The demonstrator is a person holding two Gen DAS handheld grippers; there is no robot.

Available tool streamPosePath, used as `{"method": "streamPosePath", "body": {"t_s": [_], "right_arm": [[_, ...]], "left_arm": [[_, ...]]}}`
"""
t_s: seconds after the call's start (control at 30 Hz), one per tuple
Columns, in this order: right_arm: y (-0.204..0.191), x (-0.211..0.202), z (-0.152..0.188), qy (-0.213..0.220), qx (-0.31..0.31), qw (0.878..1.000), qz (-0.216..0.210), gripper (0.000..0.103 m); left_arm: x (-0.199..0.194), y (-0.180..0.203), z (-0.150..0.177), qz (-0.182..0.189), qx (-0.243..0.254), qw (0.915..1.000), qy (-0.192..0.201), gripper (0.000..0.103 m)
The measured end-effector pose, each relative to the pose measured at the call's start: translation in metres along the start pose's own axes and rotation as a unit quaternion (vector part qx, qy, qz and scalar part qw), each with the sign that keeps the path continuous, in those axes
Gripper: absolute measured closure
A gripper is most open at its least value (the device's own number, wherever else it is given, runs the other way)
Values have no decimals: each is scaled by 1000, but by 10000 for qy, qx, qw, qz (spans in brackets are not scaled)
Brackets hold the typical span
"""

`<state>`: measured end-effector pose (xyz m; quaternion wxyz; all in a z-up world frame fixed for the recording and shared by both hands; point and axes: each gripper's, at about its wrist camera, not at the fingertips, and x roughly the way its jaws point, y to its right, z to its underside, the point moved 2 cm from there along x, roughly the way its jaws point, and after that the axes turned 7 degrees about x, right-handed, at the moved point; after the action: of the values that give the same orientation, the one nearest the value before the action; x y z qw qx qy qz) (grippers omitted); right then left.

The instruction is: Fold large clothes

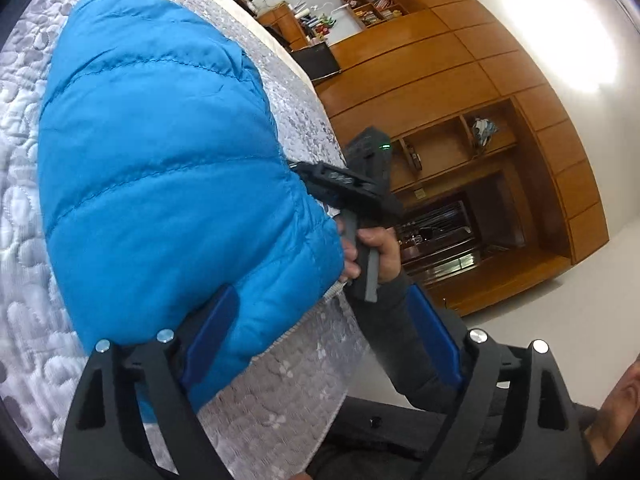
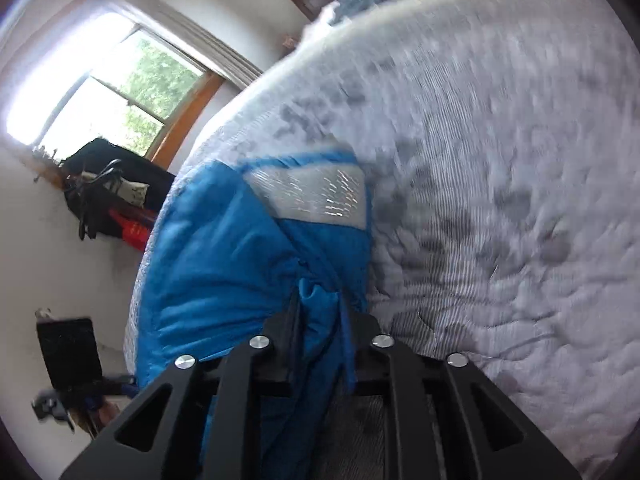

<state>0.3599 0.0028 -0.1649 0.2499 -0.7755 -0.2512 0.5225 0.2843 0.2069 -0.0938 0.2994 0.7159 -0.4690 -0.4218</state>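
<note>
The blue jacket (image 1: 160,168) lies on the bed (image 1: 24,184), near its edge. The left tongs (image 1: 324,344) stand wide open and empty beside the jacket. The right tongs (image 2: 320,320) are closed on a jacket fold.

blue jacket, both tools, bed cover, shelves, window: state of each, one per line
blue puffer jacket: lying on the bed, edge bunched
left tool: open, holding nothing
right tool: shut on the jacket's edge
right hand: wrapped round the right tool's handle
quilted bed cover: spread flat under the jacket
wooden wall shelves: open-fronted
window: daylit, open or closed unclear
</note>
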Motion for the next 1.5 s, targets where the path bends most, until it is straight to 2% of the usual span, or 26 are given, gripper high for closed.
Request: {"method": "streamPosePath", "body": {"t_s": [0.03, 0.1, 0.13, 0.23, 0.33, 0.4, 0.43, 0.53, 0.67, 0.77, 0.83, 0.9, 0.93, 1.03, 1.07, 1.17, 1.2, 1.27, 1.33, 1.43, 1.5], "right_arm": [[-9, -14, -1, 144, -105, 9998, 5, 81], [-34, -37, 3, 382, -461, 9982, 24, 78], [-44, -43, 6, 422, -631, 9971, 78, 76], [-71, -39, 20, 436, -1159, 9917, 351, 74], [-64, -20, 27, 341, -1246, 9889, 729, 75], [-47, -10, 26, 291, -1134, 9877, 1038, 75], [-40, -8, 24, 275, -1061, 9878, 1110, 70], [-36, -26, 22, 432, -921, 9895, 1027, 70], [-72, -60, 41, 806, -1415, 9827, 880, 70], [-103, -55, 70, 653, -2026, 9733, 859, 70], [-103, -40, 78, 441, -2155, 9703, 1009, 71], [-87, -18, 82, 325, -2271, 9640, 1346, 63], [-81, -13, 81, 350, -2308, 9617, 1438, 55], [-70, -22, 78, 309, -1989, 9716, 1243, 55], [-70, -26, 76, 310, -1908, 9744, 1145, 59], [-72, -53, 70, 597, -1765, 9787, 864, 62], [-73, -59, 65, 713, -1720, 9788, 858, 62], [-72, -60, 50, 905, -1593, 9798, 803, 61], [-71, -48, 39, 757, -1426, 9850, 607, 61], [-58, -13, 29, 474, -1429, 9828, 1066, 63], [-58, -12, 32, 480, -1432, 9824, 1099, 63]], "left_arm": [[-22, -4, 3, -19, 74, 9999, 120, 13], [-41, 0, -14, 16, 201, 9991, 385, 12], [-46, 0, -25, 42, 223, 9985, 505, 11], [-36, -21, -59, -44, -17, 9985, 542, 11], [-12, -54, -76, -547, -263, 9979, 212, 11], [-2, -72, -78, -488, -421, 9978, 177, 11], [0, -73, -78, -521, -377, 9978, 176, 11], [-4, -63, -79, -593, -248, 9977, 218, 9], [-13, -59, -75, -409, -236, 9981, 408, 8], [-2, -64, -71, -498, -223, 9978, 371, 7], [4, -63, -71, -541, -179, 9977, 375, 5], [8, -59, -71, -552, -94, 9979, 326, 5], [7, -57, -70, -551, -80, 9980, 314, 5], [-14, -44, -64, -494, -45, 9977, 470, 5], [-25, -36, -60, -459, 47, 9974, 560, 5], [-51, -16, -38, -198, 223, 9971, 706, 4], [-59, -10, -25, 3, 235, 9971, 729, 4], [-61, -6, -3, 287, 228, 9973, 639, 4], [-58, -8, 11, 288, 198, 9977, 574, 4], [-43, -22, 26, 135, -4, 9992, 375, 4], [-39, -30, 28, 153, -127, 9990, 397, 4]]}}
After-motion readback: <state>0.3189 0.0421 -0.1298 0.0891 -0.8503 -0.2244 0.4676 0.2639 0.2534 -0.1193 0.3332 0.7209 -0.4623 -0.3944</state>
